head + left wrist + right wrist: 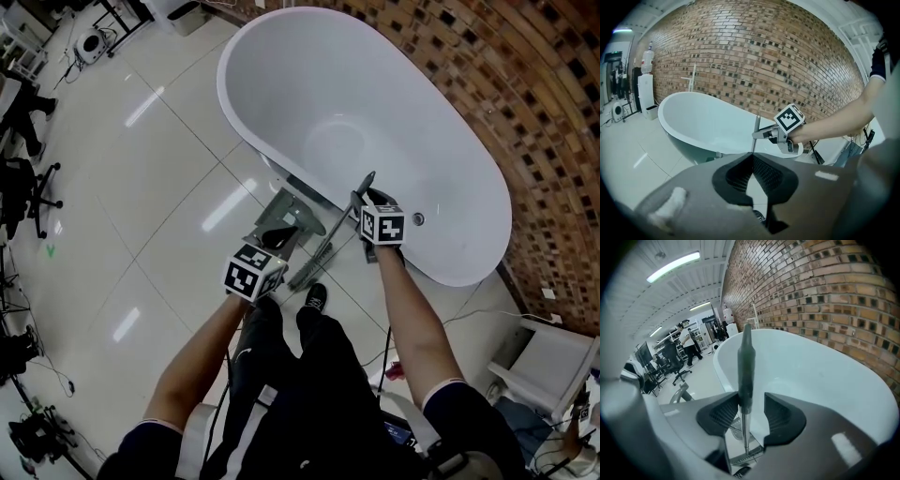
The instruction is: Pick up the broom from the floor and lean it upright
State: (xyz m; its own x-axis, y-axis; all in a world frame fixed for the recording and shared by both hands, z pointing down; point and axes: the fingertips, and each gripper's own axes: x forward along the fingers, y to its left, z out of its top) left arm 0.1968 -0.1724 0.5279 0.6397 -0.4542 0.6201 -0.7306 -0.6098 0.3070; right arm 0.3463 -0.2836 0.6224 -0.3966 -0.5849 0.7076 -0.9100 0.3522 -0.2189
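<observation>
Grey long-handled broom (746, 357) upright at rim of white oval bathtub (225, 84). Right claw (751, 401) spread around handle; left claw (752, 159) pressed together, empty. Risk: unpinched handle slides along smooth rim, topples.

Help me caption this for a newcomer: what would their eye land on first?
The big white bathtub fills the upper middle of the head view, backed by a curving brick wall. By its near rim a broom stands almost upright, its handle between the right gripper's parted jaws. The left gripper, jaws together and empty, hangs lower left over the tiled floor.
</observation>
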